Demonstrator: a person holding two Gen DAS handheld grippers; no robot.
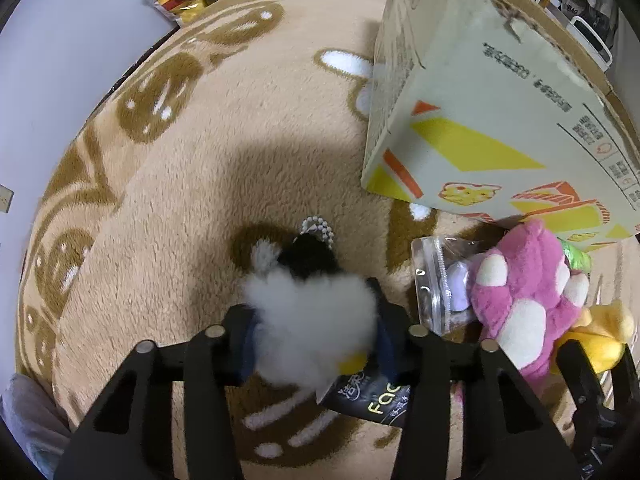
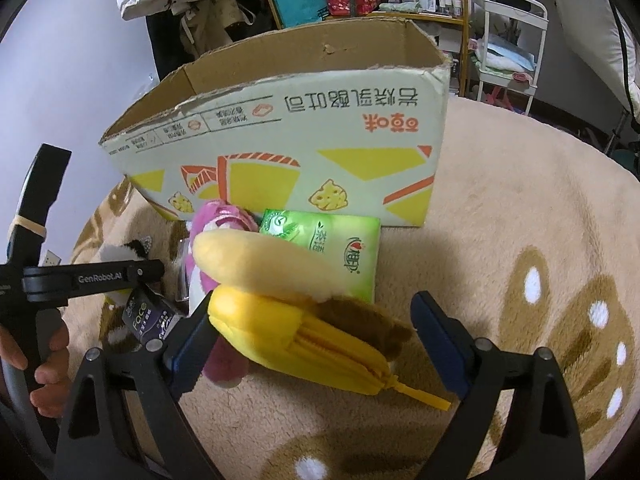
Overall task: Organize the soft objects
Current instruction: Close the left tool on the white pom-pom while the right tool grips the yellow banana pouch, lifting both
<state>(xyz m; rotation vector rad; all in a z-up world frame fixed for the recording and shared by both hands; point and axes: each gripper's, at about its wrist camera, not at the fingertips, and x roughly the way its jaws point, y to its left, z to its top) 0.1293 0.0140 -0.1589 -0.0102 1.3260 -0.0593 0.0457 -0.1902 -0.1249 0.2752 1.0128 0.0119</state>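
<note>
Looks like the pick-up step: left gripper point(image 1: 316, 336) pinches the fluffy white plush point(image 1: 312, 320) just in front of the cardboard box point(image 2: 280, 152), right gripper point(image 2: 312, 340) gapes wide around the banana plush point(image 2: 288, 320), next lift into the box.

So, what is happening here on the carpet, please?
A person with two handheld grippers is sorting soft toys beside an open cardboard box. The left gripper is closed on a fluffy white and black plush. The right gripper is open around a yellow banana plush, not yet squeezing it. A pink plush and a green tissue pack lie on the carpet.
</note>
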